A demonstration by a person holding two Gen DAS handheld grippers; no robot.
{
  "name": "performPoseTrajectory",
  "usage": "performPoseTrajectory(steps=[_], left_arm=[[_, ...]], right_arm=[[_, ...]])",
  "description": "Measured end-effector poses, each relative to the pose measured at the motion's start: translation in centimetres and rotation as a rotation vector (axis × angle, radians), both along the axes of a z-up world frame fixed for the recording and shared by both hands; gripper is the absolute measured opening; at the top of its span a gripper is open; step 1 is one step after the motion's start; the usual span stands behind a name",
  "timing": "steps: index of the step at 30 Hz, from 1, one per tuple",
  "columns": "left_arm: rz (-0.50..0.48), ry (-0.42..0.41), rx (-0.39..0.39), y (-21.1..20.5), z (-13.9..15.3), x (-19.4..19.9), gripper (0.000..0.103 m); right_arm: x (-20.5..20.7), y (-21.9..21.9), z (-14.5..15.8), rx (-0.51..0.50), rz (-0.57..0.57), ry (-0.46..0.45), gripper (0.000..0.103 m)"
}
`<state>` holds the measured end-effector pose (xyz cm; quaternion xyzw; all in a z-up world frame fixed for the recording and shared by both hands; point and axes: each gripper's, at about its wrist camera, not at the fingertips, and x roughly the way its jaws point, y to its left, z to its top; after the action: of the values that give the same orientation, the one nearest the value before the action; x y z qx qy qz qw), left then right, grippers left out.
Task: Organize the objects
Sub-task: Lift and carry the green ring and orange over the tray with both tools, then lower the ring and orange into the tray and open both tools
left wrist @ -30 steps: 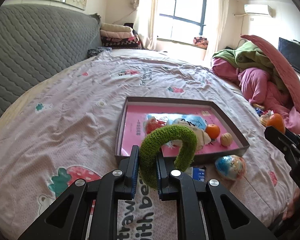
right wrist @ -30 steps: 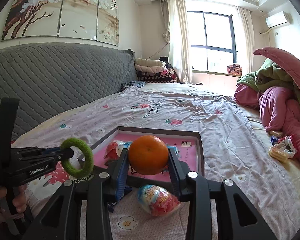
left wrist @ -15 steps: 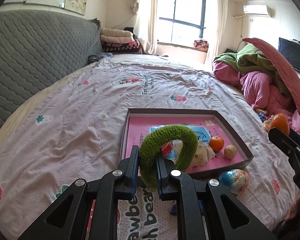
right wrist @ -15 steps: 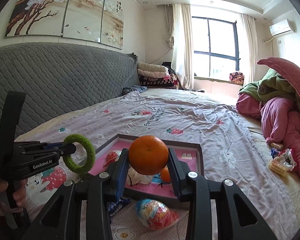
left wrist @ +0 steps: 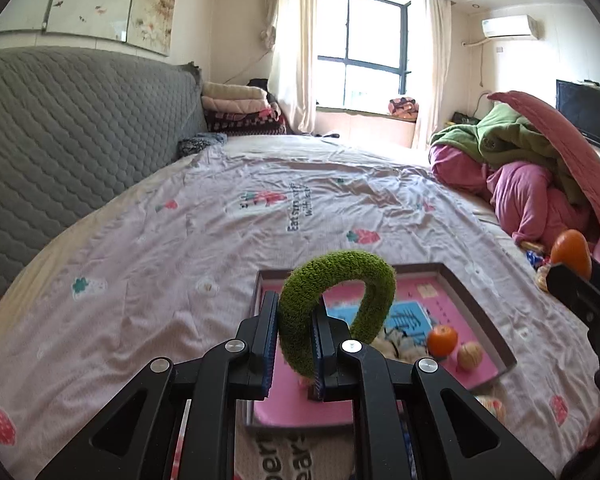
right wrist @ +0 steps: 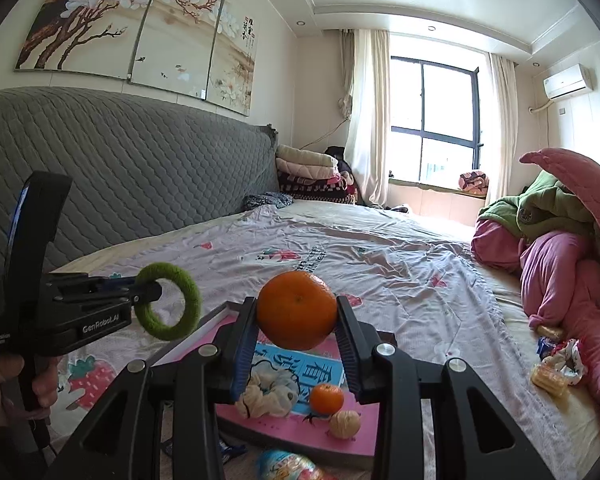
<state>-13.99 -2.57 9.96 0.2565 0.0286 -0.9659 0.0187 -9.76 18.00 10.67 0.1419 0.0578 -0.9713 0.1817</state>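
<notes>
My left gripper point(left wrist: 295, 320) is shut on a green fuzzy ring point(left wrist: 374, 280) and holds it upright above the near left part of a shallow pink-lined tray point(left wrist: 476, 308). In the right wrist view that left gripper point(right wrist: 150, 292) comes in from the left with the ring point(right wrist: 188, 308), a hand below it. My right gripper point(right wrist: 296, 318) is shut on a large orange point(right wrist: 296, 304) in the air over the tray's rim point(right wrist: 204, 328). In the tray lie a small orange point(right wrist: 328, 398), a peeled fruit point(right wrist: 345, 424), a white scrunchie point(right wrist: 266, 394) and a blue booklet.
A shiny wrapped egg point(right wrist: 288, 464) lies on the bed sheet in front of the tray. Snack packets point(right wrist: 556, 364) sit at the right by a heap of pink and green bedding point(left wrist: 532, 184). A grey padded headboard point(left wrist: 80, 128) runs along the left.
Both grippers have risen and moved forward over the bed, so the tray sits lower in both views. The ring and the large orange stay gripped as before.
</notes>
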Motion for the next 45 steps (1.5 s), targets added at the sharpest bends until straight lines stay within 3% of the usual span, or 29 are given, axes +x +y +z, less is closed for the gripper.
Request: performPoseTrajectory(steps=[20, 32, 39, 45], left_arm=[[-0.014, -0.029, 0.025, -0.9, 0.2, -3.0, 0.015], [-0.002, -0.064, 0.018, -1.5, -0.8, -3.1, 0.015], [-0.011, -0.14, 0.02, -1.5, -2.5, -3.3, 0.015], [-0.015, -0.239, 0.02, -1.8, -4.3, -3.6, 0.015]], right_arm=[[-4.4, -0.4, 0.9, 0.006, -0.032, 0.019, 0.038], [-5.4, 0.0, 0.1, -0.004, -0.032, -0.024, 0.038], [-5.5, 0.3, -0.6, -0.01, -0.034, -0.072, 0.038], [-6.1, -0.1, -2.4, 0.015, -0.013, -0.192, 0.038]])
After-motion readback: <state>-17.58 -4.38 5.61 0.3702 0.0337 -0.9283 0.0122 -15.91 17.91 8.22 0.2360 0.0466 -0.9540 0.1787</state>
